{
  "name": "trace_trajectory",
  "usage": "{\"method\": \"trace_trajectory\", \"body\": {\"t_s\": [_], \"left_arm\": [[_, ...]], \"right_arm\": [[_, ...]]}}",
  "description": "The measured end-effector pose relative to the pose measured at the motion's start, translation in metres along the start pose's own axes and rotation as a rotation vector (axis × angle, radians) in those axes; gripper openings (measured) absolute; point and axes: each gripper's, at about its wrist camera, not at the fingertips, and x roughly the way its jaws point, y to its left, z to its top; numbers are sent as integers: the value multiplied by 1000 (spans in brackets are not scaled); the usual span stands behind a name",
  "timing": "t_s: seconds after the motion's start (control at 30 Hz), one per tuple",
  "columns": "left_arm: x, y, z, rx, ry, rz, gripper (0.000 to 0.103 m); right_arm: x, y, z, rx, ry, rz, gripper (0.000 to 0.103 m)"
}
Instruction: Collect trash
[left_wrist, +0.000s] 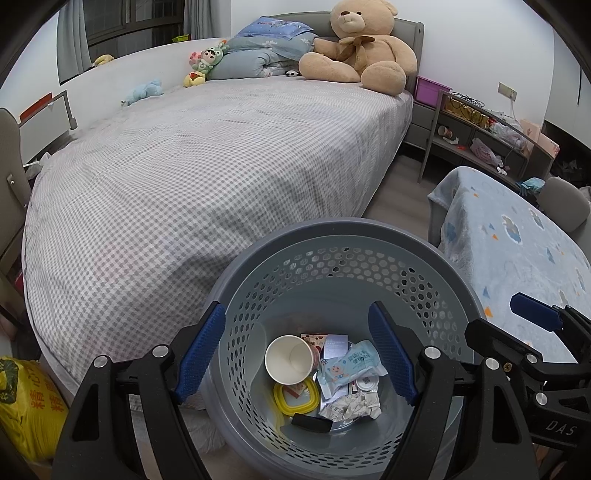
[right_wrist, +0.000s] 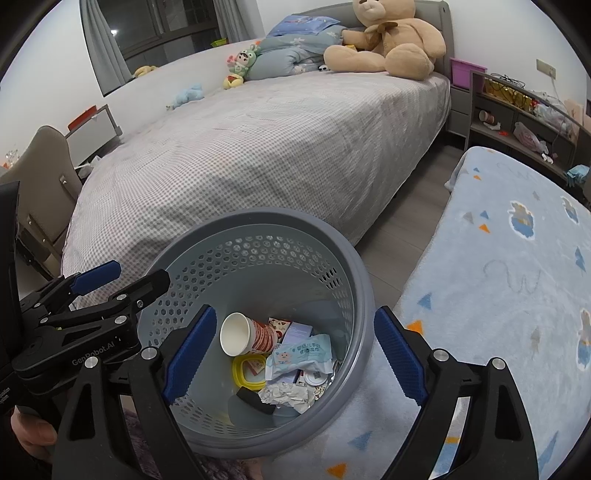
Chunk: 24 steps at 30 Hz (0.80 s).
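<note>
1. With both claws gaping and carrying nothing, left claw (left_wrist: 295, 354) and right claw (right_wrist: 295, 354) hang over the basket (left_wrist: 347, 227).
2. Paper cup (left_wrist: 290, 356) and wrappers lie inside; I'd scan beside the basket next.

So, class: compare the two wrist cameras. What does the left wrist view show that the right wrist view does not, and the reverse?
Only the left wrist view shows a yellow plastic bag on the floor at lower left.

Only the right wrist view shows a bit of the person's hand at lower left and far more of the blue blanket.

Both show the grey perforated bin holding a paper cup, a wipes packet and crumpled paper, the checked bed, the teddy bear, and both claws open: left claw, right claw.
</note>
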Motion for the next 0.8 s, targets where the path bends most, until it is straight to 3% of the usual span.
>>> {"method": "trace_trajectory", "body": {"t_s": [0.8], "left_arm": [[1,1,-1,-5,-1,22,79]], "right_arm": [[0,-1,0,1,-1,0,87]]}}
